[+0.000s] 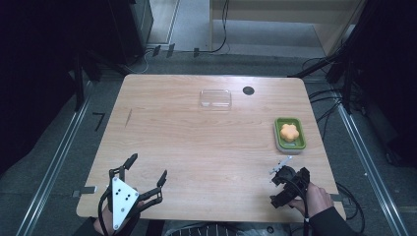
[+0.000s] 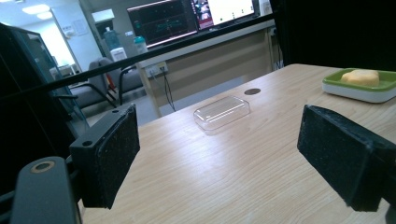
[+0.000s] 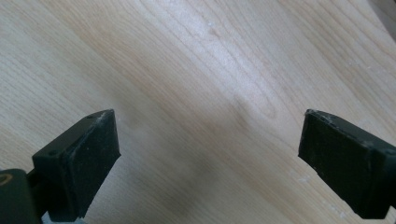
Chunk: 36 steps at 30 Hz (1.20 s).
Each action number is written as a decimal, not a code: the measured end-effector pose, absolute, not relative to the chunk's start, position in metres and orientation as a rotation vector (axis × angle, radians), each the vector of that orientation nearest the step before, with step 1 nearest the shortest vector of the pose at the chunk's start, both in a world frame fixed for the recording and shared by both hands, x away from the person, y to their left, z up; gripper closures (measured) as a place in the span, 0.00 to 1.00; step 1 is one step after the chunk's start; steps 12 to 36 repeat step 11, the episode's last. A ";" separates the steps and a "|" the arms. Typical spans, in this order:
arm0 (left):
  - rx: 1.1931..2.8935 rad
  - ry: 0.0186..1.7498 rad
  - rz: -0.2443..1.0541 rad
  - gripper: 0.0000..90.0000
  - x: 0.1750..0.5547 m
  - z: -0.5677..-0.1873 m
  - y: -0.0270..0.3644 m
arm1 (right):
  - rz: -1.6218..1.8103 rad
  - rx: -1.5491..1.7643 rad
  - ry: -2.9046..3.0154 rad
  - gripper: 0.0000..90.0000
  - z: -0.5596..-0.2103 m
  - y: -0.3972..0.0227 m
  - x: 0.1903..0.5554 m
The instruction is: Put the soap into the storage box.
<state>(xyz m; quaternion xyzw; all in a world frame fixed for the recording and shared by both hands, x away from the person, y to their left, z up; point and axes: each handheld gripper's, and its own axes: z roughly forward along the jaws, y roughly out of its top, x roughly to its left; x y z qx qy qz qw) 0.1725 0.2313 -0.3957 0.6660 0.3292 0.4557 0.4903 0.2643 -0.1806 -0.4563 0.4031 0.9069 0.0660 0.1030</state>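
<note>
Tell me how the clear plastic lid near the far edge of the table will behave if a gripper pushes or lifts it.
The clear plastic lid looks thin and hollow, so it is probably very light and may flex when squeezed. It lies flat on the smooth wooden table, so a push would likely make it slide, not tip. Its glossy surface may be slippery.

Pale wood grain across the table (image 1: pixel 196 147), with darker streaks running lengthwise and a small black round spot (image 1: pixel 248 90) near the far edge. Clear, colourless box (image 1: pixel 215 98) beside that spot, glinting white along its rim. Green dish (image 1: pixel 290 133) with a white underside by the right edge, holding an orange-yellow flower-shaped piece (image 1: pixel 289 132). Black jaws on the left gripper (image 1: pixel 147 172), topped by a light grey plate (image 1: pixel 121 201) with dark dots. Black right gripper (image 1: pixel 287 182) at the near right corner, jaw pads flecked with pale dust. Dark grey floor (image 1: pixel 59 147) all around.
</note>
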 end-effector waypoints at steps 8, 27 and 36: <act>1.613 0.800 1.105 0.14 0.173 -0.395 0.231 | 0.207 1.187 2.691 0.06 -0.459 -0.185 0.259; 1.628 0.795 1.108 0.14 0.173 -0.395 0.230 | 0.203 1.193 2.692 0.06 -0.460 -0.187 0.259; 1.628 0.795 1.108 0.14 0.173 -0.395 0.230 | 0.203 1.193 2.692 0.06 -0.460 -0.187 0.259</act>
